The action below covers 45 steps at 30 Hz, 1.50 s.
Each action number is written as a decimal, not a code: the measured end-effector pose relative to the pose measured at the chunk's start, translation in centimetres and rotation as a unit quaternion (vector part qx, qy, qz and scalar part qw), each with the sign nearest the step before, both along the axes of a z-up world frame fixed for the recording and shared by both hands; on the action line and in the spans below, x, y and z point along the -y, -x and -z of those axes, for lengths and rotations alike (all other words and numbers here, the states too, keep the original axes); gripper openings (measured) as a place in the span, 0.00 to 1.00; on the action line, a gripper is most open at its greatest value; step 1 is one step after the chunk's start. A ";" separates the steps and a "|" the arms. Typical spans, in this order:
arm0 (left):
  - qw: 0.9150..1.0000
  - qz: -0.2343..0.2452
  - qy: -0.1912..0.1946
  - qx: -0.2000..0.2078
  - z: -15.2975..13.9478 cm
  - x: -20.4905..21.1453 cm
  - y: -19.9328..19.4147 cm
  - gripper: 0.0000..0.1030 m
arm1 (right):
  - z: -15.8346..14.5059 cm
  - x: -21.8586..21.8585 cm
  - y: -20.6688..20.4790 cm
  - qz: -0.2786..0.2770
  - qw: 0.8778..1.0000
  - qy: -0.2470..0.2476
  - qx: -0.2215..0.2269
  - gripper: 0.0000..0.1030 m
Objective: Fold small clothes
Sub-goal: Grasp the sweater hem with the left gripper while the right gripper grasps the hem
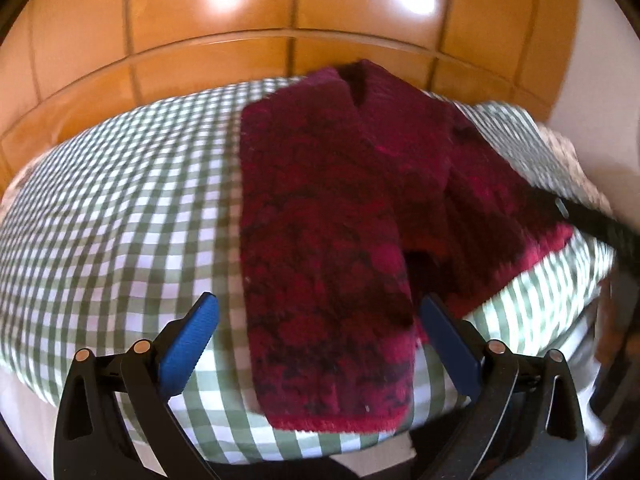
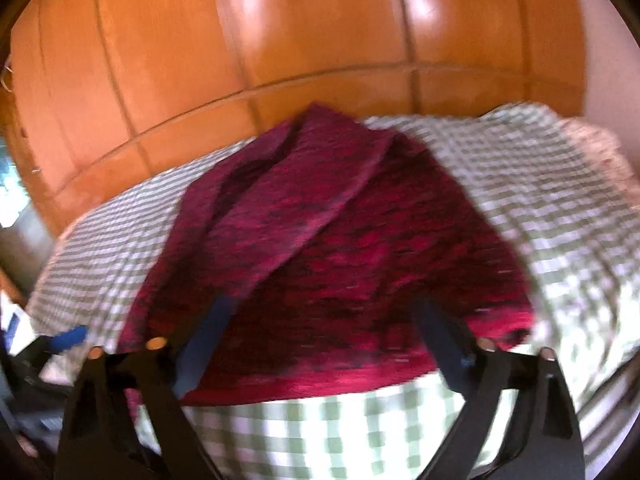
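A fuzzy crimson-and-black knit garment [image 1: 328,208] lies on a green-and-white checked bedcover [image 1: 120,208], with one long panel folded over its left side towards me. My left gripper [image 1: 320,300] is open. Its blue pads [image 1: 192,344] stand wide on either side of that panel's near end without pressing it. In the blurred right wrist view the garment [image 2: 340,248] spreads wider, a strip folded diagonally across its top. My right gripper [image 2: 324,302] is open just above the near hem, nothing pinched. A blue pad [image 2: 70,338] of the left gripper shows at the far left.
Glossy orange wooden cupboard doors [image 1: 280,12] rise behind the bed. The bedcover [image 2: 320,432] drops off at the near edge below the grippers. A pale patterned fabric [image 2: 600,148] is bunched at the far right corner. A black arm part [image 1: 600,228] crosses the right edge.
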<state>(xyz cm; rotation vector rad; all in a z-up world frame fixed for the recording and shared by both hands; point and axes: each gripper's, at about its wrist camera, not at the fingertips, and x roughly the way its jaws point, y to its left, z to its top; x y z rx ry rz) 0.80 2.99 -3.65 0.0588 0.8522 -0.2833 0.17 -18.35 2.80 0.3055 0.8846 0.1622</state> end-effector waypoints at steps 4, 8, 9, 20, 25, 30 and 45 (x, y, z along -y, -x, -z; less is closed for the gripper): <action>0.999 0.026 -0.012 -0.019 1.0 1.0 -0.3 0.65 | 1.9 -2.3 -3.5 -0.048 0.995 -0.072 -0.056 0.61; 0.999 0.037 0.017 -0.033 1.3 0.1 -1.0 0.33 | 4.7 -6.1 -6.0 -0.117 0.979 -0.108 -0.127 0.58; 0.998 0.037 0.027 -0.034 1.1 -0.3 -1.1 0.25 | 5.1 -7.1 -6.3 -0.128 0.978 -0.100 -0.130 0.57; 0.979 -0.062 0.195 0.002 -4.6 -11.5 -4.9 0.14 | -0.9 -5.2 -7.2 -0.109 0.993 0.047 0.020 0.11; 0.969 -0.129 0.212 0.018 -6.0 -16.0 -8.4 0.14 | -4.3 4.2 -10.2 0.010 0.994 0.089 0.060 0.11; 0.962 -0.200 0.187 0.016 -6.4 -19.8 -12.6 0.14 | -4.3 17.1 -14.1 0.154 0.984 0.089 0.026 0.11; 0.929 -0.355 0.094 0.031 -6.2 -26.3 -17.8 0.71 | 1.9 31.8 -17.3 0.329 0.939 0.072 -0.074 0.74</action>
